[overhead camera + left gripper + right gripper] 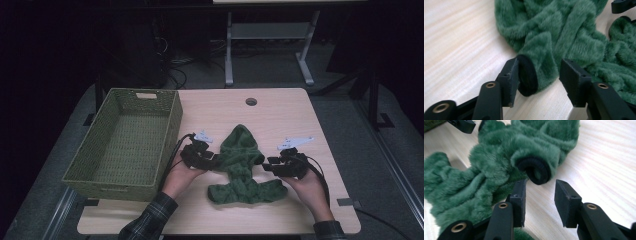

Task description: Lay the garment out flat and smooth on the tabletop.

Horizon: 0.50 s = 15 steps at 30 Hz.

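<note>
Pale wooden table (280,115) in a dim room, seen from above, with a dark floor and the legs of another table behind it. On the left part of the tabletop stands a green woven basket (127,142), rectangular, with a handle slot in its far wall. Just right of it, near the middle of the table, lies a fuzzy green garment (242,162), crumpled, its hood pointing away from the person and its hem spread toward the near edge. Two forearms in plaid sleeves come in from the bottom.

The left gripper (207,160) sits at the garment's left side, between garment and basket. In the left gripper view its black jaws stand apart with the left sleeve end (537,67) between them; the sleeve's black cuff (527,75) rests against one pad while the other pad stands clear of the fleece, so nothing is clamped.

The right gripper (272,165) sits at the garment's right side. In the right gripper view its jaws are parted over bare wood, and the other black cuff (536,171) lies just beyond the tips, not between them, unheld
</note>
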### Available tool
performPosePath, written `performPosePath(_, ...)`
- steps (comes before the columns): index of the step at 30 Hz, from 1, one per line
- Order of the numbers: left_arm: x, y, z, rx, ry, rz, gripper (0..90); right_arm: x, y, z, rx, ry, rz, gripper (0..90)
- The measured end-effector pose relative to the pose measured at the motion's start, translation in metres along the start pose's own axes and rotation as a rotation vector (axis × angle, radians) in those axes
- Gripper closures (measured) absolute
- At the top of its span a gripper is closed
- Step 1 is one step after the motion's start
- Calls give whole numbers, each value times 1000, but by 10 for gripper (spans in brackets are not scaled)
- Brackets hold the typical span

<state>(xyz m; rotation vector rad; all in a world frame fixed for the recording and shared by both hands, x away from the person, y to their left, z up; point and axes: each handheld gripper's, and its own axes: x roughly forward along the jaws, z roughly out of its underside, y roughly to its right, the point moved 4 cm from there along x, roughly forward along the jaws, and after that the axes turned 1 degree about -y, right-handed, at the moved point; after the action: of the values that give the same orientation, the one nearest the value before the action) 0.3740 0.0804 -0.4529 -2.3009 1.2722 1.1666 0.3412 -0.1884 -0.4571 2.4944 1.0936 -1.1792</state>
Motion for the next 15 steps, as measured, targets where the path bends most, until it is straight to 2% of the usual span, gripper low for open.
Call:
performPosePath(5, -3, -1, -11, 22, 12, 0, 474, -10, 0, -11, -20, 32, 12, 597)
performPosePath(7, -4, -3, -20, 27, 25, 1, 480, -13, 3, -22, -22, 39, 17, 603)
performPosePath(11, -5, -12, -42, 33, 44, -10, 502, -9, 10, -39, -33, 25, 25, 612)
performPosePath(14, -1, -17, -49, 32, 42, -20, 521, -6, 15, -47, -29, 32, 22, 627)
performPosePath(15, 5, -23, -55, 23, 39, -28, 525, -2, 21, -55, -21, 33, 19, 627)
